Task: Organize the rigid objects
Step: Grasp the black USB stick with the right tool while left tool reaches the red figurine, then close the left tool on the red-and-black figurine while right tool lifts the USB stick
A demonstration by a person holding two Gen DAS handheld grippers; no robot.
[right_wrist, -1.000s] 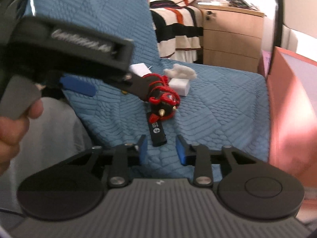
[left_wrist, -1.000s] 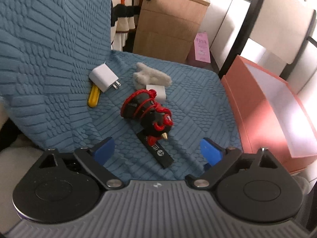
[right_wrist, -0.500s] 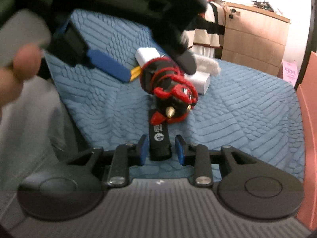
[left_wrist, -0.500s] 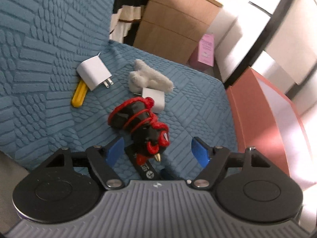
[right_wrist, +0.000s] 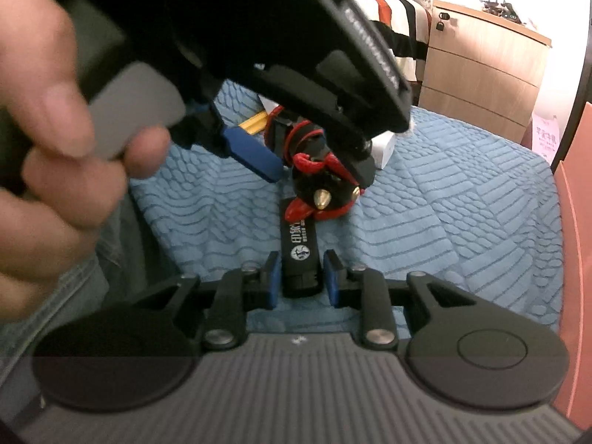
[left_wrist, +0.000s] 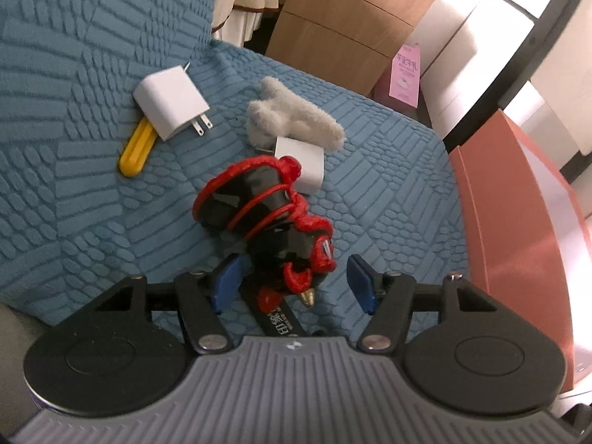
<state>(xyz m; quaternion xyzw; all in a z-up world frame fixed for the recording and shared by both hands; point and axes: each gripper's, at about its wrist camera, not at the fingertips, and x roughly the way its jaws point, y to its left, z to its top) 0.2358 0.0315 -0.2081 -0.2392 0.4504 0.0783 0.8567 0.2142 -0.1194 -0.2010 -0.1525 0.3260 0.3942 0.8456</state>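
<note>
A red and black toy figure [left_wrist: 273, 222] lies on the blue textured cover [left_wrist: 74, 185]. My left gripper [left_wrist: 294, 285] is open, its blue pads on either side of the toy's head end. A black stick with white print [right_wrist: 300, 255] lies under the toy toward me; it also shows in the left wrist view [left_wrist: 281, 323]. My right gripper [right_wrist: 300, 281] has its pads close on both sides of the stick's near end, with small gaps. A white plug charger [left_wrist: 170, 107], a yellow piece [left_wrist: 135, 148], a small white cube [left_wrist: 301, 161] and a grey fuzzy piece [left_wrist: 292, 114] lie behind.
An orange-red box [left_wrist: 518, 229] stands open at the right edge of the cover. A wooden drawer cabinet [left_wrist: 340, 33] stands behind. The left gripper's body and the hand holding it [right_wrist: 55, 148] fill the upper left of the right wrist view.
Both grippers have moved in. The left one now straddles the toy. The right one now has the black stick's end between its pads.
</note>
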